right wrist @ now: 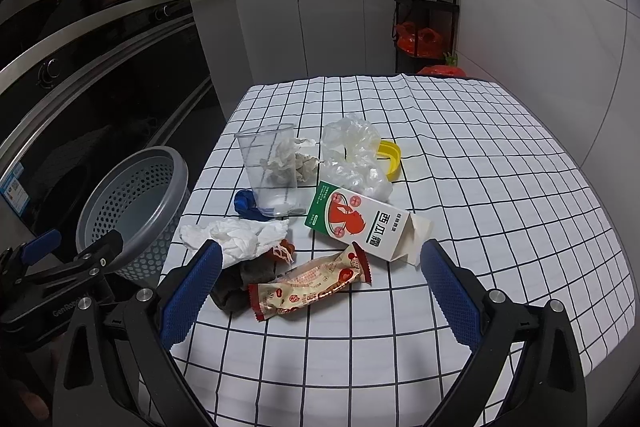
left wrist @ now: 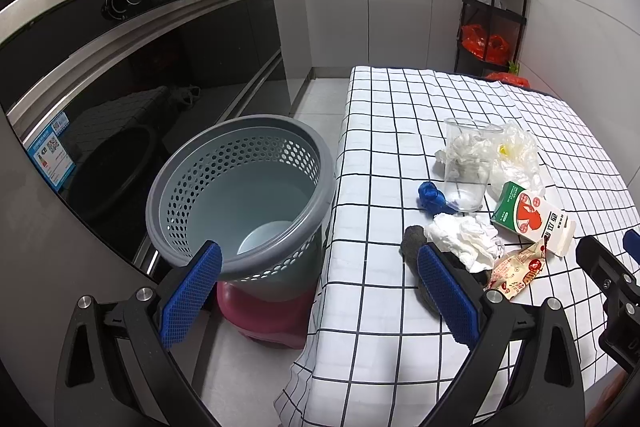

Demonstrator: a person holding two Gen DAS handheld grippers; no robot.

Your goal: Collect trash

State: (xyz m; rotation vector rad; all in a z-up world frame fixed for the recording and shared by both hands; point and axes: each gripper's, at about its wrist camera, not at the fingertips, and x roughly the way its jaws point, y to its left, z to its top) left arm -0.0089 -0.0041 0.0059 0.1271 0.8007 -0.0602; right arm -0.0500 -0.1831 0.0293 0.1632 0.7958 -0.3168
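A grey perforated bin [left wrist: 240, 187] [right wrist: 136, 203] stands on the floor left of the checked table [right wrist: 460, 155], with one white object at its bottom. Trash lies on the table: a clear plastic cup [right wrist: 272, 171] [left wrist: 468, 167] holding crumpled tissue, a milk carton [right wrist: 360, 223] [left wrist: 528, 217], a snack wrapper [right wrist: 312, 283] [left wrist: 516, 269], white tissue [right wrist: 236, 239] [left wrist: 464, 237], a dark rag [right wrist: 236, 287], a blue scrap [right wrist: 248, 207] [left wrist: 430, 197], a clear bag [right wrist: 352, 159] and a yellow lid [right wrist: 390, 155]. My left gripper [left wrist: 320, 291] is open and empty between bin and table edge. My right gripper [right wrist: 316, 291] is open above the wrapper.
A dark oven front [left wrist: 140, 79] and kitchen counter run along the left. A black shelf rack [right wrist: 428, 3] with red bags stands beyond the table's far end. A dark red stool [left wrist: 268, 319] sits under the bin.
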